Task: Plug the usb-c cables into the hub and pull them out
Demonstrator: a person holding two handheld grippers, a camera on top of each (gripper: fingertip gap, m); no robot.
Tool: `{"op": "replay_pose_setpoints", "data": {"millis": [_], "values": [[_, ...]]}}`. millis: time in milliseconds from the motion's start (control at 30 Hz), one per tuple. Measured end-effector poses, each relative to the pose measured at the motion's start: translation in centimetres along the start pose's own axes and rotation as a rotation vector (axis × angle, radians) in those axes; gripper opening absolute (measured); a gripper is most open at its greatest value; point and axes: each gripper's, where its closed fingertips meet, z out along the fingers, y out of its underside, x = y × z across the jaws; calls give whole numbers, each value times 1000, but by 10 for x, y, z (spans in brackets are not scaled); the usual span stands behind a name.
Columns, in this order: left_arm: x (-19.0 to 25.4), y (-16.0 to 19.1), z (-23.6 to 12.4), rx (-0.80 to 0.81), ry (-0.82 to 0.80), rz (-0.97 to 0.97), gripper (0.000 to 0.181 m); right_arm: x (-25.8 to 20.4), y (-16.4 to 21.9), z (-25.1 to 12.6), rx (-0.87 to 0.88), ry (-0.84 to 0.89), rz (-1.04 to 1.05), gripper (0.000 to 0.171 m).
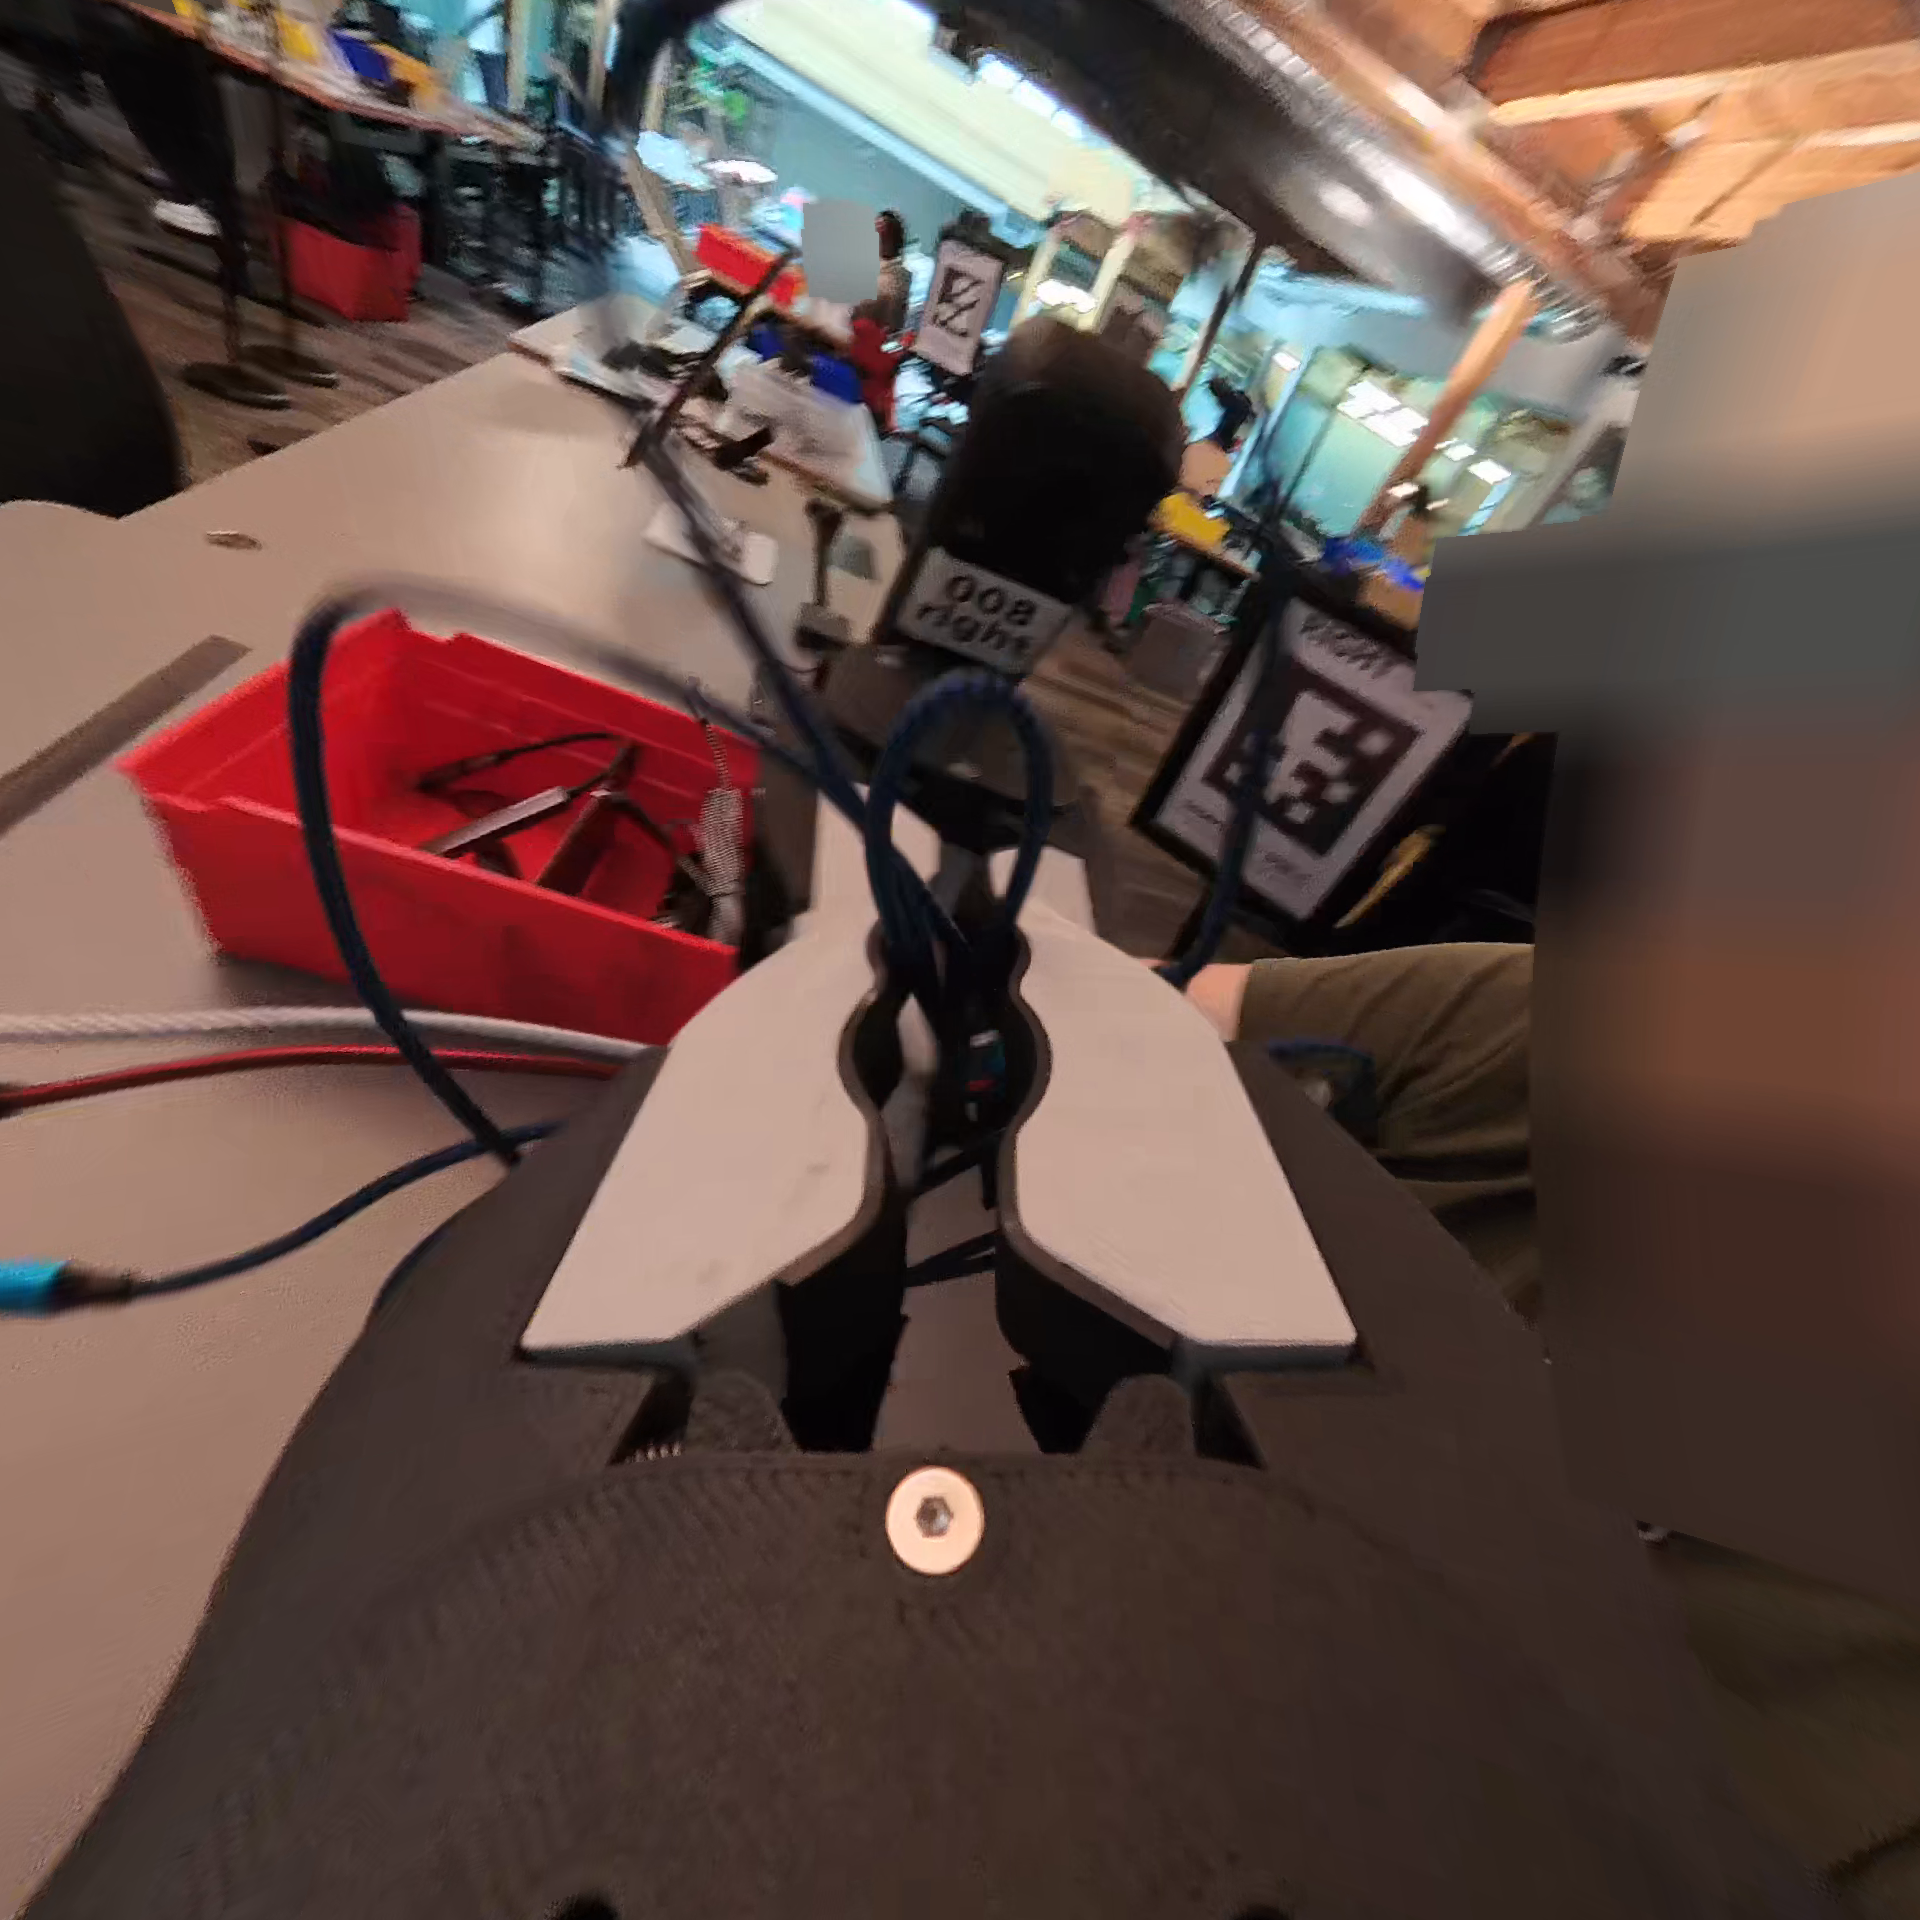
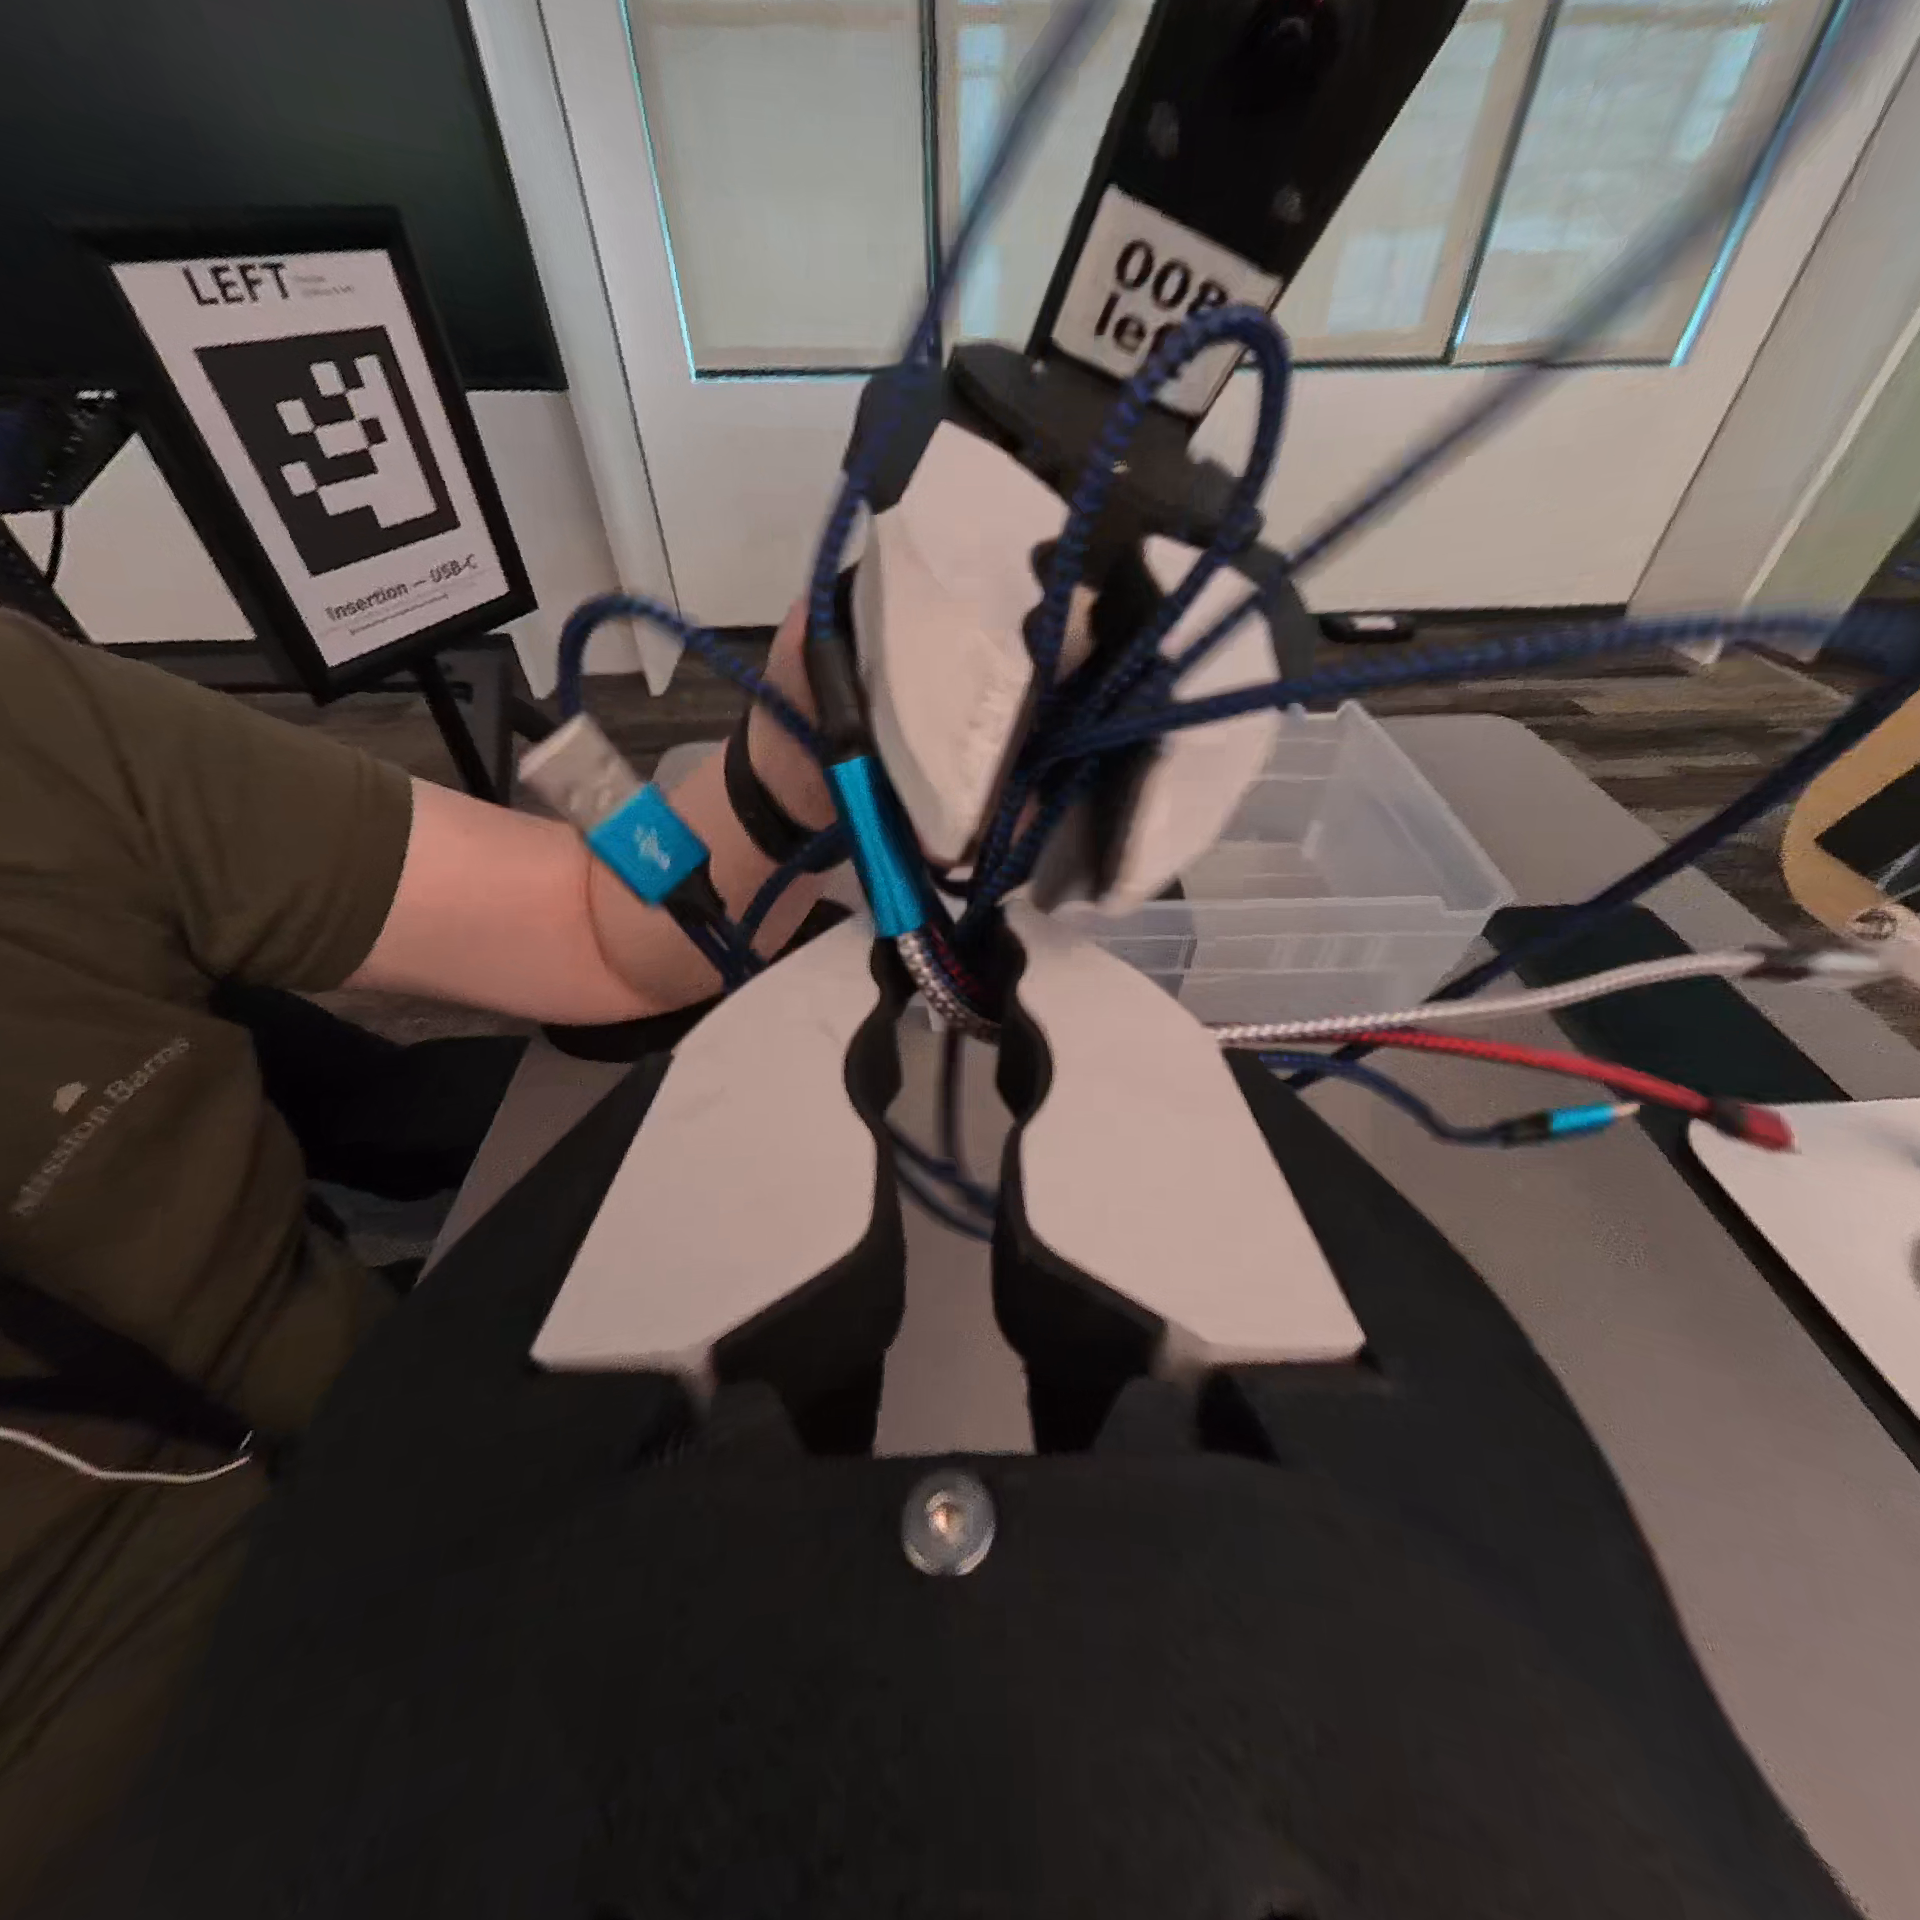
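My left gripper is shut on a bundle of blue braided usb-c cables that loop up above its fingertips. My right gripper faces it tip to tip and is shut on a mixed bundle of grey, red and blue cables. The left gripper shows close ahead in the right wrist view, with blue cables fanning out of it. Two light-blue plugs hang beside it. Dark slim hubs lie in a red bin on the table, to the left.
Grey and red cables trail over the grey table, and a blue-tipped plug lies at the left. A clear plastic box and a white pad sit on the right. A person's arm and framed marker signs are close.
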Motion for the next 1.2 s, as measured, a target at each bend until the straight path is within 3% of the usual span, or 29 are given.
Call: {"op": "replay_pose_setpoints", "data": {"millis": [33, 300, 367, 467, 600, 733, 800, 867, 1000, 1200], "values": [[-5, 1, -3, -14, -38, 22, 18, 0, 2, 1, -16, -2, 1, 13], [-9, 12, -27, -124, -122, 18, 36, -6, 3, -2, -36, -41, -16, 7], [-8, 16, -34, -155, -113, -11, 48, -1, -1, -8, -28, -14, -21, 7], [-8, 25, -45, -206, -116, -48, 48, 6, -14, -27, 25, 19, -13, 7], [-9, 25, -59, -211, -158, -36, 48, 19, -48, -87, 87, 199, -71, 7], [-5, 27, -61, -230, -156, -32, 48, 32, -65, -185, 38, 598, -172, 7], [-8, 32, -59, -262, -171, -24, 49, 46, -49, -234, -79, 817, -158, 7], [-10, 36, -55, -286, -179, -20, 49, 56, -16, -264, -229, 901, -85, 7], [-13, 43, -47, -322, -178, -29, 49, 67, 60, -273, -509, 800, 100, 7], [-12, 46, -44, -337, -180, -26, 49, 66, 181, -286, -1098, 686, 361, 8]]}}
